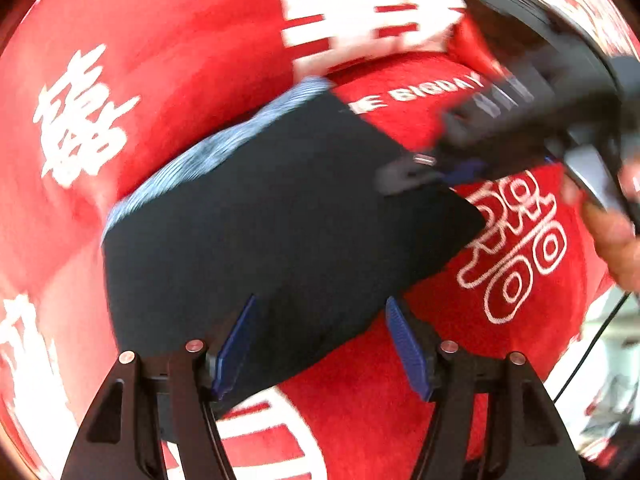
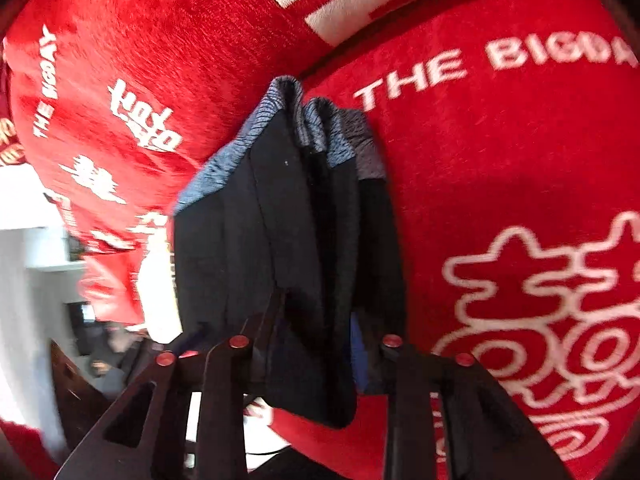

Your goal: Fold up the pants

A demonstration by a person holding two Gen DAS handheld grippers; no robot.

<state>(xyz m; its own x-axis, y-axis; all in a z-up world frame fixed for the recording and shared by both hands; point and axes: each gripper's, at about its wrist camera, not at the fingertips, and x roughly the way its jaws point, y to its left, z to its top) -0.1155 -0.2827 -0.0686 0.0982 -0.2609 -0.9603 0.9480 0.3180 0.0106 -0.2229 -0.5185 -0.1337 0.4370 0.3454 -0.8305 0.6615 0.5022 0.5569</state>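
The dark navy pants (image 1: 280, 220) with a blue-grey waistband (image 1: 208, 156) lie folded into a compact stack on the red blanket (image 1: 160, 60). My left gripper (image 1: 320, 344) is open just above the near edge of the stack, blue pads spread apart. My right gripper (image 1: 420, 172) shows in the left wrist view at the stack's right edge. In the right wrist view the right gripper (image 2: 316, 332) is shut on the folded layers of the pants (image 2: 288, 220), with the waistband (image 2: 316, 128) at the far end.
Red pillows with white lettering "THE BIGDAY" (image 2: 460, 64) and Chinese characters (image 1: 516, 248) lie right beside the pants. The blanket's edge and a bright room (image 2: 32, 240) show at the left of the right wrist view. A hand (image 1: 612, 236) holds the right gripper.
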